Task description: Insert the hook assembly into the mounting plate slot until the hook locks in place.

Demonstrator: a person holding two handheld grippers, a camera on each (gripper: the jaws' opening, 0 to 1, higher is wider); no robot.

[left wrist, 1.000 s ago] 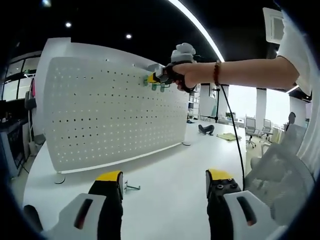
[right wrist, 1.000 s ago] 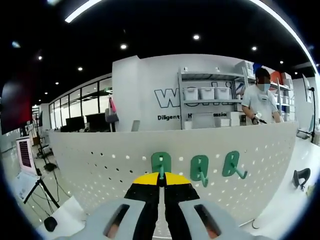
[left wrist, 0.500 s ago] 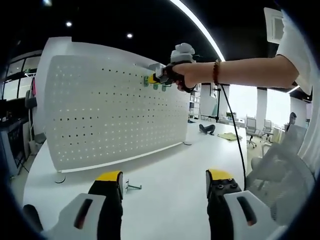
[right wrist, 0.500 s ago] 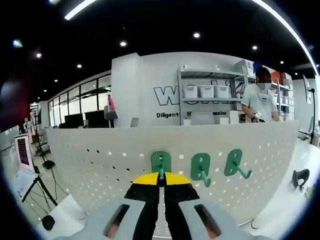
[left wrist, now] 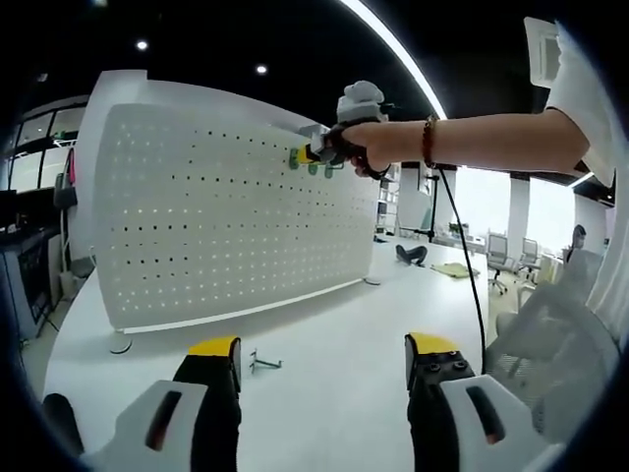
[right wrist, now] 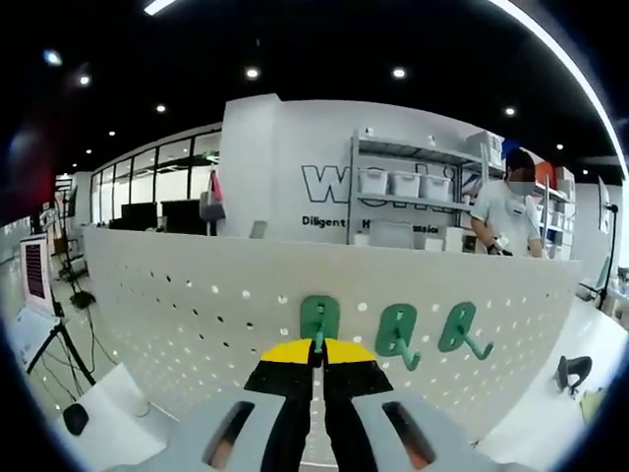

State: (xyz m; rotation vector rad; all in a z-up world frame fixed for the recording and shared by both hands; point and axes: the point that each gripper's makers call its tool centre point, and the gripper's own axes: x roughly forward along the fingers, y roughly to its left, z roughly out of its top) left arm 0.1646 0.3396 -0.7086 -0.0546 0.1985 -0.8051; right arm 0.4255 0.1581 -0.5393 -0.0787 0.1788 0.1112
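Note:
A white pegboard mounting plate (left wrist: 226, 216) stands upright on the white table (left wrist: 324, 383). My right gripper (right wrist: 316, 356) is shut on a green hook (right wrist: 317, 323) pressed against the pegboard (right wrist: 197, 315) near its top edge. Two more green hooks (right wrist: 396, 331) (right wrist: 460, 327) hang to its right. In the left gripper view the right gripper (left wrist: 329, 152) is held by a person's hand at the board's top right. My left gripper (left wrist: 322, 356) stands open low over the table, nothing between its jaws. A small metal hook (left wrist: 260, 363) lies on the table just ahead of its left jaw.
A person's arm (left wrist: 472, 143) reaches across with a black cable (left wrist: 467, 265) hanging from it. A mesh chair (left wrist: 545, 344) stands at the right. Beyond the board are shelves with bins (right wrist: 403, 187) and a standing person (right wrist: 506, 211).
Both views have shifted slightly with the hands; the pegboard looks a bit closer and tilted in the right gripper view. The right gripper stays shut on the green hook at the board.

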